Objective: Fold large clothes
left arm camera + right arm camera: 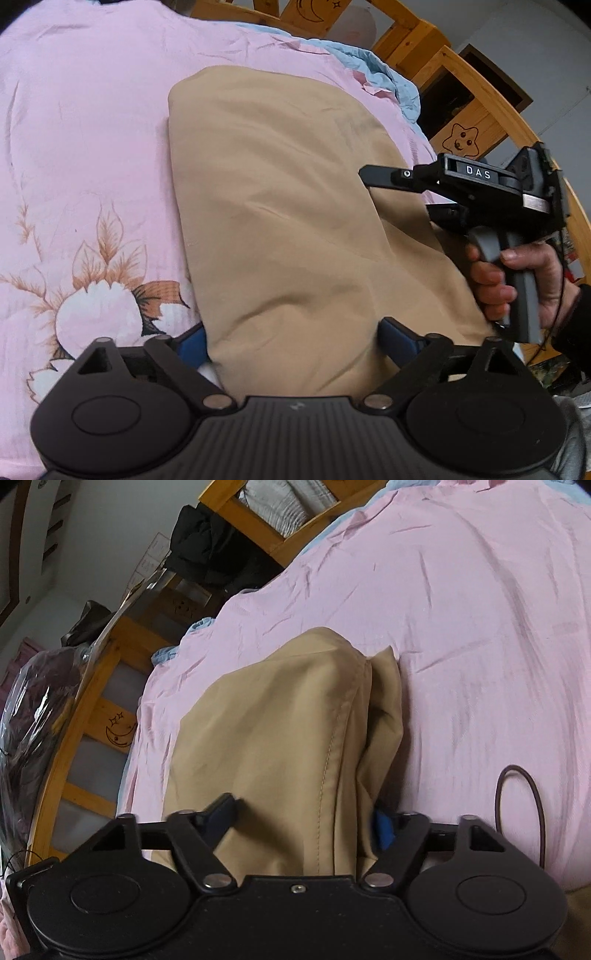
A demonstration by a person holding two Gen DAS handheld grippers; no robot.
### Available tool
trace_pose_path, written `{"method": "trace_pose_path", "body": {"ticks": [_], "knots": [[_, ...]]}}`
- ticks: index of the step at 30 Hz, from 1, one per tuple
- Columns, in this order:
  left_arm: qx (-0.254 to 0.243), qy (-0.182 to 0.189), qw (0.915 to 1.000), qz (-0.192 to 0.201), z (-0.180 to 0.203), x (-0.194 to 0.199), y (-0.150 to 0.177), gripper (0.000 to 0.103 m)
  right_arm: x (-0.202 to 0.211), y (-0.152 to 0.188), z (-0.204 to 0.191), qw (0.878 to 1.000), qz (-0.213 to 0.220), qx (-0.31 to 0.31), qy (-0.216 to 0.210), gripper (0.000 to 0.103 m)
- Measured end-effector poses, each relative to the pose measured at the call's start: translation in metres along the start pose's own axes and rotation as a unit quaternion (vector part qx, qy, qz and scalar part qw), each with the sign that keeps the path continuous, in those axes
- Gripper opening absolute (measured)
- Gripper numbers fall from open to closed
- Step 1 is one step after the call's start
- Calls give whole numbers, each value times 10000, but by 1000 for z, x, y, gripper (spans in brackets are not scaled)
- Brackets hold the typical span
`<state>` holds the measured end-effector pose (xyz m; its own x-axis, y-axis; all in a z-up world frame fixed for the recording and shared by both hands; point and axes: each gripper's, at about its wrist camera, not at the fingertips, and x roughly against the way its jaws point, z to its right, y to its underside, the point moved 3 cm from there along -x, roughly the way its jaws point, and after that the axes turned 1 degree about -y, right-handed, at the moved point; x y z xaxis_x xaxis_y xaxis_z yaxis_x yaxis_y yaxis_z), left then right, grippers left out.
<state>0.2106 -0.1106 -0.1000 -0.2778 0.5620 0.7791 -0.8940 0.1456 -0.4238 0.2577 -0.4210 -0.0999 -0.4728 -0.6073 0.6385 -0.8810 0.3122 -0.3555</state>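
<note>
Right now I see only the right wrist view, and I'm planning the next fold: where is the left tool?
Observer: The left tool straddles the near edge of the tan garment. Cloth fills the gap between its blue fingers.
Operator: How does my right tool look from the side?
Observer: The right tool has its upper finger over the garment's right edge. The lower finger is hidden.
Operator: Anything left of the garment?
Observer: Only a flower print on the pink bedcover.
</note>
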Motion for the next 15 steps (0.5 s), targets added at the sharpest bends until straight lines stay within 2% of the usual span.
{"method": "trace_pose_path", "body": {"ticks": [1,3,5,11,15], "knots": [[-45,-48,10000,17,3,1,0,88,3,2,-1,10000,31,-17,0,54],[-88,-130,9999,66,7,4,-1,83,7,5,-4,10000,71,-35,-6,32],[-28,-200,9997,118,9,6,-1,79,12,7,-9,9999,65,70,81,17],[207,-149,9994,215,6,20,-4,70,25,11,-29,9997,226,58,110,12],[99,-231,9992,324,7,35,-14,70,38,8,-41,9993,361,-50,-26,12]]}}
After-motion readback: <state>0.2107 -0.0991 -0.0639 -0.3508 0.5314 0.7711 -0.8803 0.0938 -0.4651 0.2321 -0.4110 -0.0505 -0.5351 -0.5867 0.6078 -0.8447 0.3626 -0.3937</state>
